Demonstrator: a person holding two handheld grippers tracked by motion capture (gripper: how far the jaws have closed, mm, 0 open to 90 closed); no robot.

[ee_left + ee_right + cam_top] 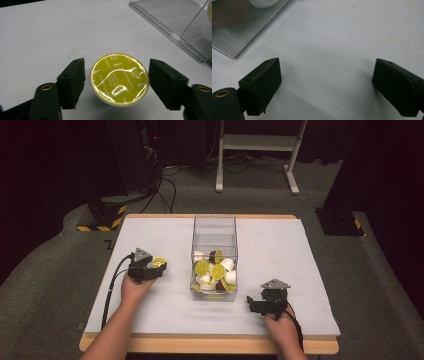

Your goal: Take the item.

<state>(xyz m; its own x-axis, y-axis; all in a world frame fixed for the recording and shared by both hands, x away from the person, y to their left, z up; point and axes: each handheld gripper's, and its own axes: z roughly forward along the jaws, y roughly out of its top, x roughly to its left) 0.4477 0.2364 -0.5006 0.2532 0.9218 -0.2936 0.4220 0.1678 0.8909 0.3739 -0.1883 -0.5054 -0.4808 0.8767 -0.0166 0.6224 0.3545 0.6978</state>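
Had 1 yellow capsule (119,79) between gaping left gripper (117,82) jaws, ungripped, mid-frame; many left in clear box (214,227).

Looks like a lab or recording studio, not a home. Dark curtains on every side, grey carpet underfoot. Beyond the left gripper (150,267), past the table's far edge, black stands with yellow-and-black hazard tape (102,215) at the base and loose cables (165,190) trailing over the floor. Farther off, a white metal frame (257,150). Under both grippers, a wooden table (210,344) covered with a plain white mat (280,245). Ahead of the right gripper (260,305), a clear plastic box (214,227) of coffee capsules.
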